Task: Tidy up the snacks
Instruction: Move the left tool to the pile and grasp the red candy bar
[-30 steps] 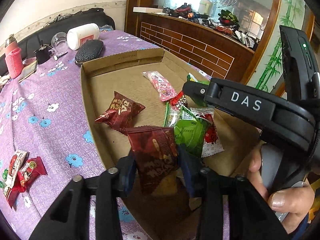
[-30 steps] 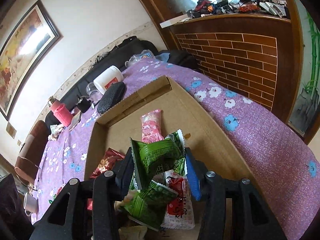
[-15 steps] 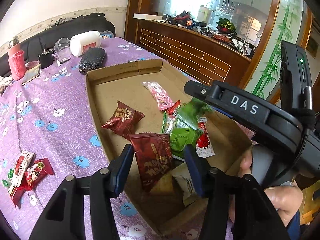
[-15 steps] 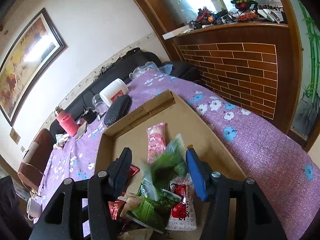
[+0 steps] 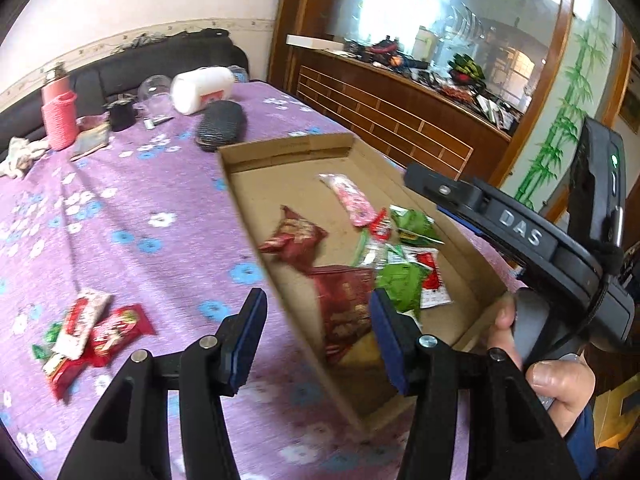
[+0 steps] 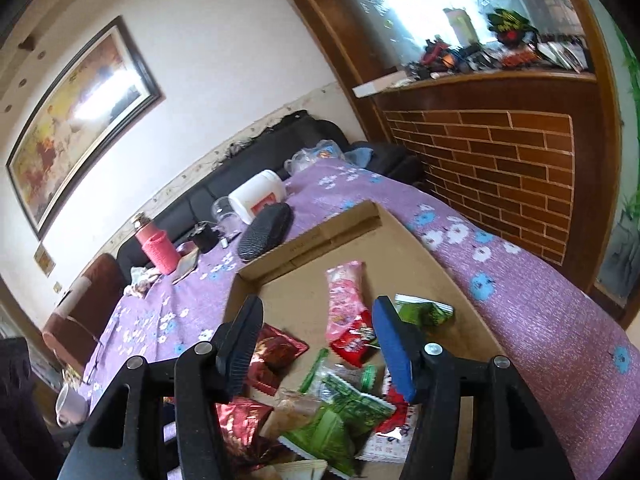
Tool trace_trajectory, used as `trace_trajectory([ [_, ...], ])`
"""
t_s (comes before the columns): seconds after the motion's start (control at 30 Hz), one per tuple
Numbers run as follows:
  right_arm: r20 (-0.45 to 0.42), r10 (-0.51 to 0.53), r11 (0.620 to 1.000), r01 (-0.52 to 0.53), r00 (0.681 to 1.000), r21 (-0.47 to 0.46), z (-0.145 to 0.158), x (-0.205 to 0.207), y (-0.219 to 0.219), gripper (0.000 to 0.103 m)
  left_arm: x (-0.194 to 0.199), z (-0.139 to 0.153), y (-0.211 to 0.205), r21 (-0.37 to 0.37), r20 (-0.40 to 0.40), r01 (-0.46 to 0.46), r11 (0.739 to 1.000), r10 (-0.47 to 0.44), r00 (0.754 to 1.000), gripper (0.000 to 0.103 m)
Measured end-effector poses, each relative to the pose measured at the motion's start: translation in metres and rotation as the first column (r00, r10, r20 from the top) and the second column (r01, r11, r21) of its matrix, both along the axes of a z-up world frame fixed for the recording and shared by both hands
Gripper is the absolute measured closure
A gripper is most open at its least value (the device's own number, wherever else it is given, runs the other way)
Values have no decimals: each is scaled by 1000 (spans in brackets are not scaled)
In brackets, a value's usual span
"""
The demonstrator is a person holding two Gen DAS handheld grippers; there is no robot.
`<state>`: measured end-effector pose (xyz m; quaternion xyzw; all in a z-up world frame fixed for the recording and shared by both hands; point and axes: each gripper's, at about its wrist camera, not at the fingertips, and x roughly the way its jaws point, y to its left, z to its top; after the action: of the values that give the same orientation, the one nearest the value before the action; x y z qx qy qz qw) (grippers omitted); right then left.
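Purple floral tablecloth [image 5: 120, 208] under everything. Nearest: left gripper [image 5: 316, 320] jaws wide, holding nothing; right gripper [image 6: 318, 342] likewise wide, empty. Cardboard tray [image 5: 288, 152], flat, shallow, w/ crinkly foil packets: 2 dark red [image 5: 296, 238], approx 3 green [image 6: 344, 404], 1 pink [image 6: 346, 292], long axis toward 12 o'clock. Loose red packets [image 5: 92, 332] at 9 o'clock. Farther: white jar [image 5: 202, 88], lying sideways.

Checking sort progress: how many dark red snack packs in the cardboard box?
2. Far dark red pack lies near the box's left wall; near dark red pack lies closer to camera. Others may hide under the pile.
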<state>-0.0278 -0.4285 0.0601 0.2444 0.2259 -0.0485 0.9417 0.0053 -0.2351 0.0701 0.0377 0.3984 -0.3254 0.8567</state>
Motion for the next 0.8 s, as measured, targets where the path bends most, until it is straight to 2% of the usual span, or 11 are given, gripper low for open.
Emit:
trace_trajectory([
  [0.27, 13, 41, 999, -40, 999, -33, 2, 0, 11, 42, 17, 10, 79, 15, 12, -125, 992, 125, 992, 51],
  [0.5, 13, 43, 999, -43, 999, -17, 1, 0, 9, 42, 31, -9, 158, 85, -11, -228, 970, 230, 973, 50],
  [0.6, 11, 48, 999, -47, 999, -24, 1, 1, 11, 42, 34, -23, 172, 126, -13, -236, 964, 240, 971, 50],
  [0.8, 9, 48, 999, -48, 999, -19, 1, 2, 11, 42, 44, -45, 168, 169, -26, -206, 964, 213, 977, 51],
])
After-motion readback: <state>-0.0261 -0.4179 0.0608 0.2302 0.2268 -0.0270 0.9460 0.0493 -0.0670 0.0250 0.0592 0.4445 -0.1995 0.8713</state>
